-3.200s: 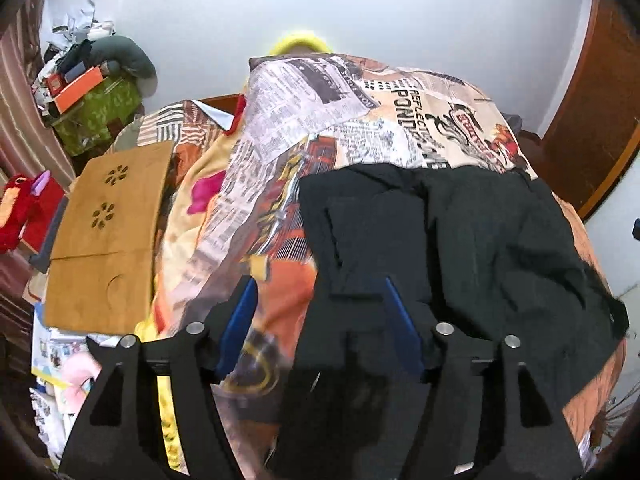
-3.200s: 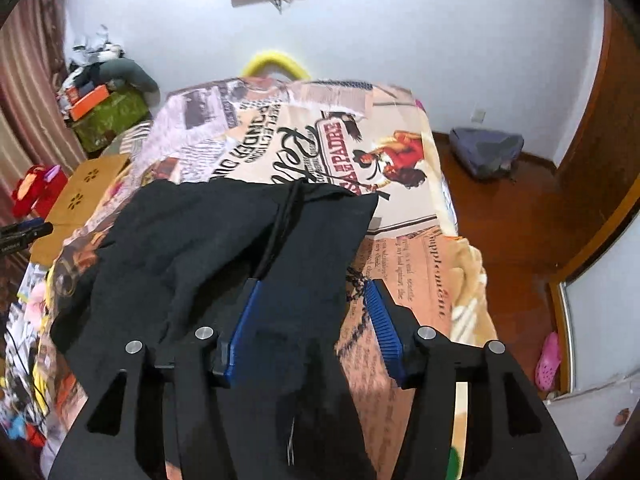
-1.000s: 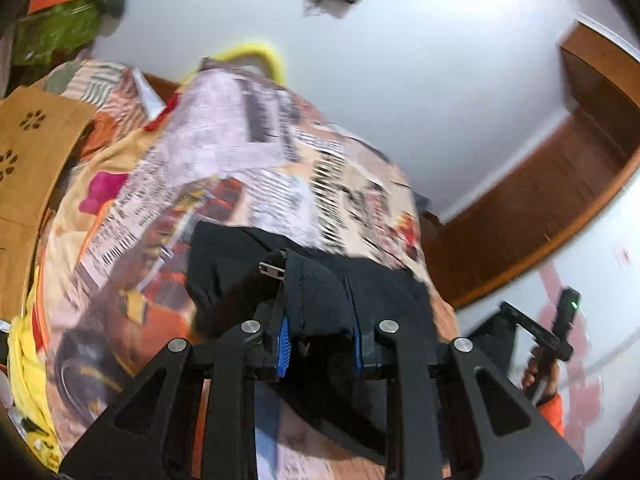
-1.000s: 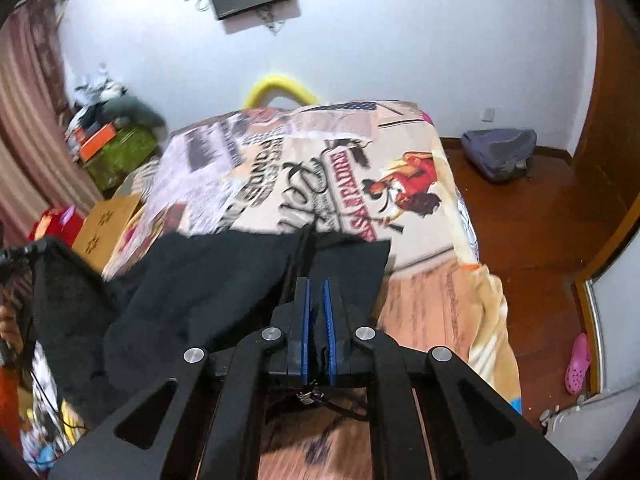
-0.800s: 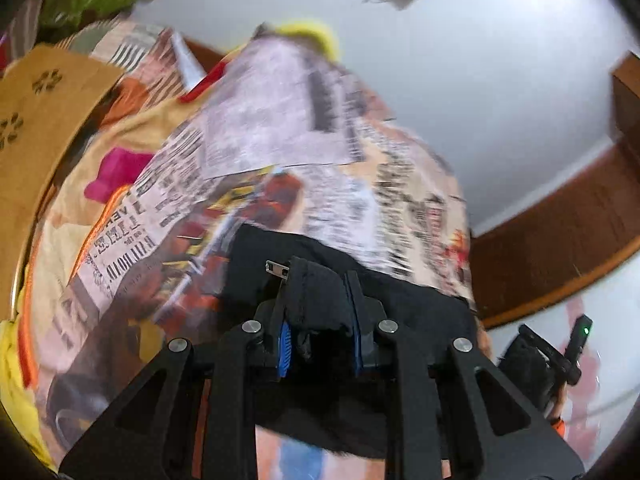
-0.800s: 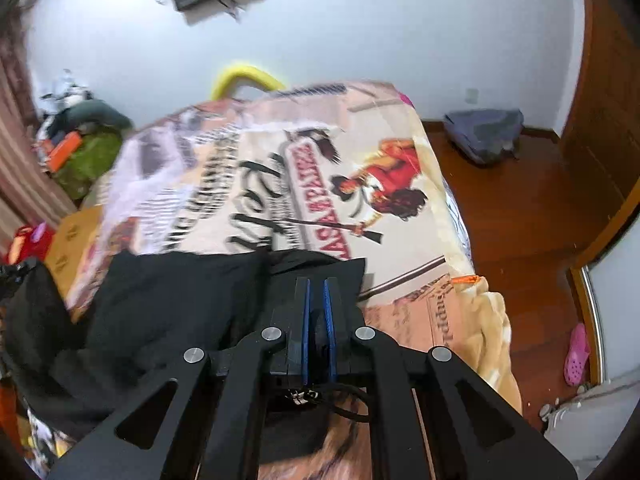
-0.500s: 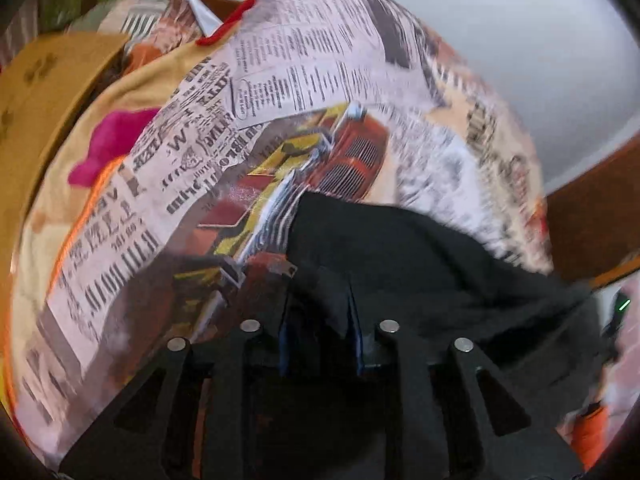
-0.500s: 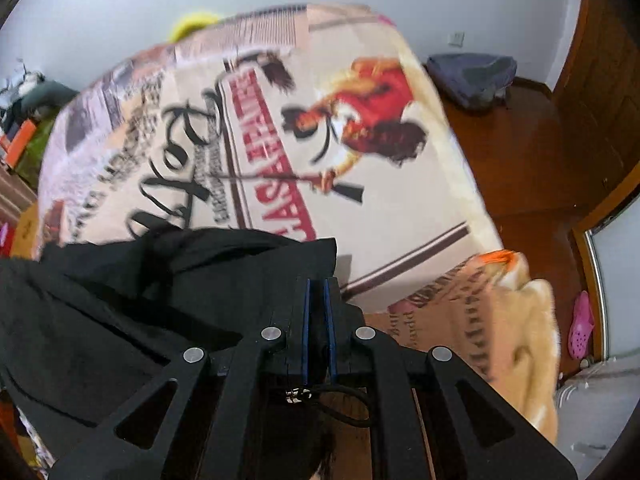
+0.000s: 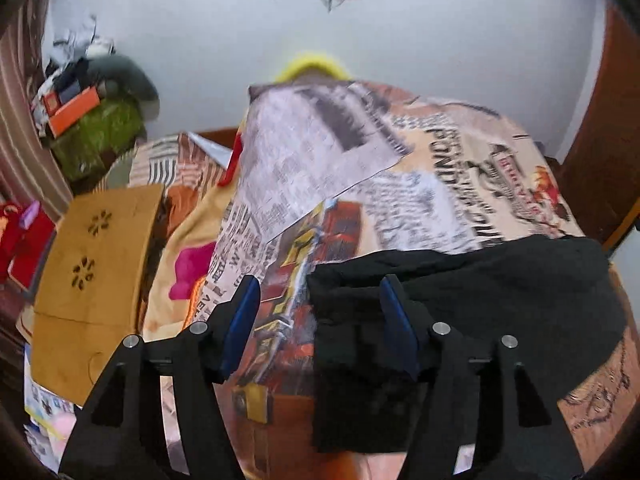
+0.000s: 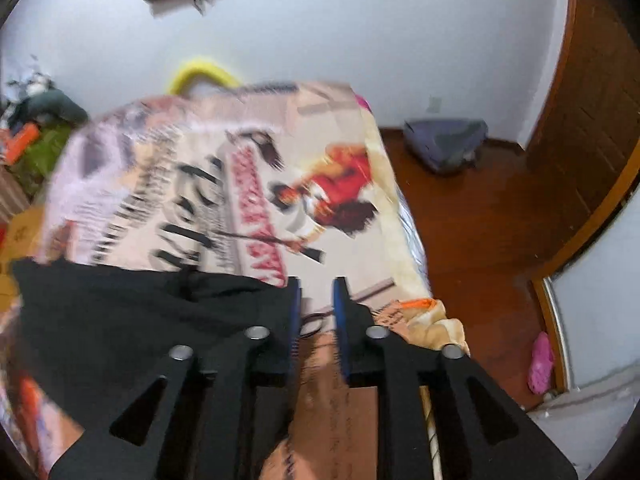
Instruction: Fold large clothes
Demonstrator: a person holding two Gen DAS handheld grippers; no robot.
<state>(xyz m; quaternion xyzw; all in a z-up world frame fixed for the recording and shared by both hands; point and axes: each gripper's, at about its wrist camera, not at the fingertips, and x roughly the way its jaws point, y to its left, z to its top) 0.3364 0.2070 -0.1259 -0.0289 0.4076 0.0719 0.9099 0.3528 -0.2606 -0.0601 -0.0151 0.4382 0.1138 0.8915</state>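
We're looking at the black garment (image 9: 460, 300) lying flat on the newspaper-print bedspread (image 9: 320, 168). Its near left corner is sitting between the left gripper (image 9: 316, 304) fingers — the blue pads (image 9: 394, 320) are spreading wide and not pressing on the cloth. On the other side, the garment's right edge (image 10: 180, 312) is lying just beside the right gripper (image 10: 316, 300), whose jaws are opening too — only a narrow gap so far, with bedspread showing through it and nothing pinched.
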